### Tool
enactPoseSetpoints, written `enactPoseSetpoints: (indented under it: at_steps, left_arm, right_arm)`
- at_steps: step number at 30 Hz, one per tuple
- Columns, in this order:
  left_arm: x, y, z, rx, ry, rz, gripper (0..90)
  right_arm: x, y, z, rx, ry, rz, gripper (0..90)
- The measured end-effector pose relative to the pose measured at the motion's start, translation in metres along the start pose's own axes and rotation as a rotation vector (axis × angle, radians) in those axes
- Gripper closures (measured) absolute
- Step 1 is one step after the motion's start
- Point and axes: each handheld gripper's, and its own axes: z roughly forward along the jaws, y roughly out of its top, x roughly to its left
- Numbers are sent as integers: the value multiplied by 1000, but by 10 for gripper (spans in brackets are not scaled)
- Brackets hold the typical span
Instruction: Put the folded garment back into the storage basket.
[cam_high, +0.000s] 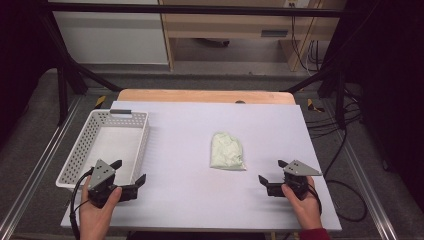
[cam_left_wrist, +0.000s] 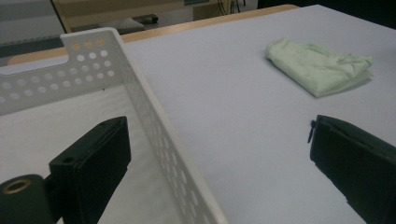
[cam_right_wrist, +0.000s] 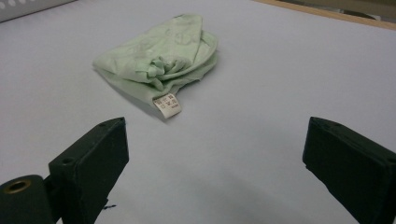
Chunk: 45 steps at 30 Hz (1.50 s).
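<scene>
Two grippers sit at the near edge of the table (cam_high: 190, 120), one in each hand. The left gripper (cam_high: 131, 173) is at the near left corner with its jaws spread wide, straddling the near right wall of the basket (cam_high: 77, 150): one jaw is inside the basket, the other over the bare table surface. The basket is white, perforated and lies along the left edge. The right gripper (cam_high: 272, 171) is near the near right corner, jaws also spread wide with nothing between them, pointing toward the cloth (cam_high: 227, 151). The cloth is pale green, folded, and lies near the table centre, well apart from both grippers. A white label (cam_right_wrist: 167, 105) sticks out of its edge.
</scene>
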Motion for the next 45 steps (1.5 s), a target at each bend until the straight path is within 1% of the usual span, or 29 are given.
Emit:
enactPoseSetpoints:
  at_steps: [2,3,4,8,12,13,15,16,18,20,21,23,24,25,26,27,28,29,31,32,33,34,35,37,38,39,40,43,45]
  left_arm:
    - [-5,4,0,2,-9,26,51]
    - [-5,4,0,2,-9,26,52]
    - [-10,9,2,1,-11,40,52]
    - [-18,18,5,-8,-22,53,53]
    - [-23,23,11,-10,-47,63,57]
    - [-27,26,16,0,-52,79,59]
    - [-31,30,22,12,-72,90,64]
    - [-31,30,22,12,-72,90,63]
    - [-41,35,32,31,-93,114,62]
    - [-44,37,36,39,-102,118,63]
    - [-52,40,45,53,-123,126,64]
    - [-59,41,55,70,-137,140,64]
    - [-59,41,55,70,-137,140,65]
    - [-67,43,66,89,-151,157,66]
    - [-70,43,72,95,-160,159,67]
    - [-70,43,72,95,-160,159,68]
    - [-74,43,77,102,-167,168,70]
    - [-79,42,89,124,-176,174,75]
    - [-84,42,101,144,-195,177,80]
    - [-84,42,101,144,-195,177,80]
    - [-89,42,111,165,-200,189,81]
    - [-89,42,111,165,-200,189,81]
    - [-93,42,121,178,-213,203,83]
    - [-99,42,129,192,-222,225,83]
    - [-99,42,129,192,-222,225,84]
    - [-103,43,137,206,-241,220,85]
    - [-103,43,137,206,-241,220,85]
    - [-109,44,150,225,-241,243,91]
    - [-109,44,153,226,-244,239,98]
  right_arm:
    - [0,0,0,1,0,-2,74]
    - [1,1,0,-2,2,-3,73]
    - [1,1,0,-3,4,-2,73]
    - [2,1,1,0,8,-10,73]
    - [3,0,1,4,6,-14,72]
    - [3,0,1,4,6,-14,72]
    - [4,1,1,0,7,-12,72]
    - [4,1,1,0,7,-12,72]
    - [4,1,3,4,-7,-18,74]
    - [4,2,3,2,-8,-16,74]
    - [4,2,4,2,-6,-18,74]
    - [5,1,4,6,-2,-24,73]
    - [5,1,4,5,-1,-25,73]
    - [5,2,4,2,2,-26,73]
    - [5,2,4,1,4,-26,73]
    - [5,2,4,1,4,-26,73]
    - [6,2,4,7,5,-32,73]
    - [6,2,4,9,8,-30,72]
    - [7,2,4,7,10,-31,72]
    - [7,2,4,7,10,-31,72]
    - [7,2,4,6,11,-32,72]
    - [7,2,4,6,11,-32,72]
    - [6,1,6,9,3,-30,69]
    - [7,2,6,10,4,-29,68]
    - [8,2,7,12,6,-32,66]
    - [8,2,7,16,6,-34,66]
    - [8,2,8,18,5,-32,66]
    - [9,2,8,20,6,-35,66]
    - [10,2,8,20,6,-37,66]
